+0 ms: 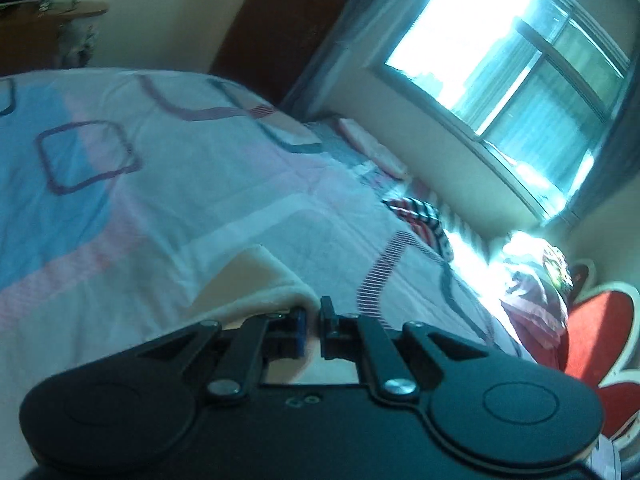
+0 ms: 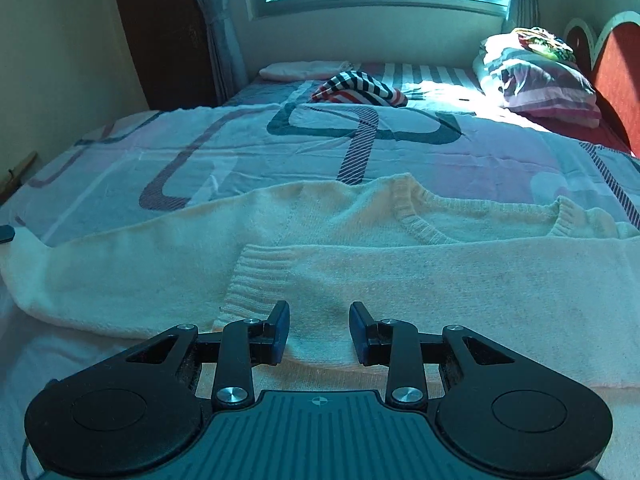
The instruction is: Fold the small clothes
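cream knit sweater (image 2: pixel 360 256) | spread flat on bed | one sleeve folded across

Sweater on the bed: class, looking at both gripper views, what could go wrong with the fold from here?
1. The left gripper pinches only a thin edge of the sweater; it may slip out when lifted.
2. The right gripper is open above the cloth, so nothing holds the sweater down and pulling could drag the whole sweater across the bedsheet.
3. The folded sleeve lies loose and could fall open.
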Available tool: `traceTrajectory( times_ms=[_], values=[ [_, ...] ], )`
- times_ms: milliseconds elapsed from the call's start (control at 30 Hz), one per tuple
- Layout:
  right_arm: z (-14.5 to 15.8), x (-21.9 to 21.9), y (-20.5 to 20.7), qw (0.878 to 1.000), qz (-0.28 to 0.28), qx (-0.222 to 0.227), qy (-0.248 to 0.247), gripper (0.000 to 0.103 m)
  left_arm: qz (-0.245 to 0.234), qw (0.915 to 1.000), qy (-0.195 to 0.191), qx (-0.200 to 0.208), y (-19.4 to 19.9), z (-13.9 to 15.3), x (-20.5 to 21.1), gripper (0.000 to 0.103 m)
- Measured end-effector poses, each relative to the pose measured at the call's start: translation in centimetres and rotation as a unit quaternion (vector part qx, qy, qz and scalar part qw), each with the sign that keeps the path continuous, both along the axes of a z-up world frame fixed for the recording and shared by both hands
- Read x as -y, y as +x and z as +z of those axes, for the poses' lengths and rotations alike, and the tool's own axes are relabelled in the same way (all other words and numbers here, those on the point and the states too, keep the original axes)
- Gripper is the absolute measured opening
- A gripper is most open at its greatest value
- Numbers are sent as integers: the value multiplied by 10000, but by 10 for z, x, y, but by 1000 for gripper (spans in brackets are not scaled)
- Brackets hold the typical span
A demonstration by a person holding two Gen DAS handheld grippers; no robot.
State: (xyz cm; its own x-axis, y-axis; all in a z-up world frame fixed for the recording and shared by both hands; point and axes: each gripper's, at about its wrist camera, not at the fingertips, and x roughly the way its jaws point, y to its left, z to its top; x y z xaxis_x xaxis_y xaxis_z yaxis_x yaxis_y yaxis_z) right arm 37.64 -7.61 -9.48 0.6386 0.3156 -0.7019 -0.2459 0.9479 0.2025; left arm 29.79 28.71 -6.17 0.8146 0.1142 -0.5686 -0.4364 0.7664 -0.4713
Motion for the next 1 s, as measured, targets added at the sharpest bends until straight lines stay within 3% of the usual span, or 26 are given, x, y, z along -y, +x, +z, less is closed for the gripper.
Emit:
traceTrajectory(
  times_ms=[100, 200, 400, 533, 567, 633, 667, 733, 767, 800, 833, 1000],
  values=[
    [11, 20, -7, 9998, -154, 86, 76, 33, -712, 9974, 77, 104, 27, 16, 50, 5],
    [19, 46, -15, 9992, -353, 142, 116, 33, -1442, 9894, 118, 159, 55, 21, 112, 5],
    [27, 115, -34, 9953, -948, 158, 111, 33, -2795, 9598, 266, -6, 91, -1, 244, 5],
    [23, 149, -47, 9925, -1214, 27, 106, 33, -3309, 9415, 379, -511, 101, -39, 300, 7],
    [22, 154, -49, 9923, -1234, -16, 137, 33, -3366, 9381, 423, -692, 101, -47, 306, 9],
    [21, 161, -54, 9924, -1215, -77, 202, 33, -3410, 9337, 452, -998, 99, -58, 312, 26],
    [20, 161, -57, 9927, -1178, -81, 230, 33, -3430, 9319, 437, -1091, 95, -60, 311, 29],
    [19, 156, -61, 9936, -1093, -80, 279, 36, -3389, 9329, 550, -1088, 87, -57, 306, 57],
    [19, 152, -62, 9942, -1031, -59, 306, 47, -3303, 9357, 684, -1035, 81, -51, 300, 64],
    [20, 147, -63, 9949, -958, 1, 323, 61, -3226, 9381, 815, -962, 75, -47, 295, 67],
    [21, 141, -64, 9956, -878, 73, 319, 63, -3155, 9396, 970, -903, 70, -42, 289, 67],
    [21, 103, -55, 9990, -336, 221, 213, 63, -2626, 9488, 1415, -1038, 46, -39, 247, 66]
  ],
)
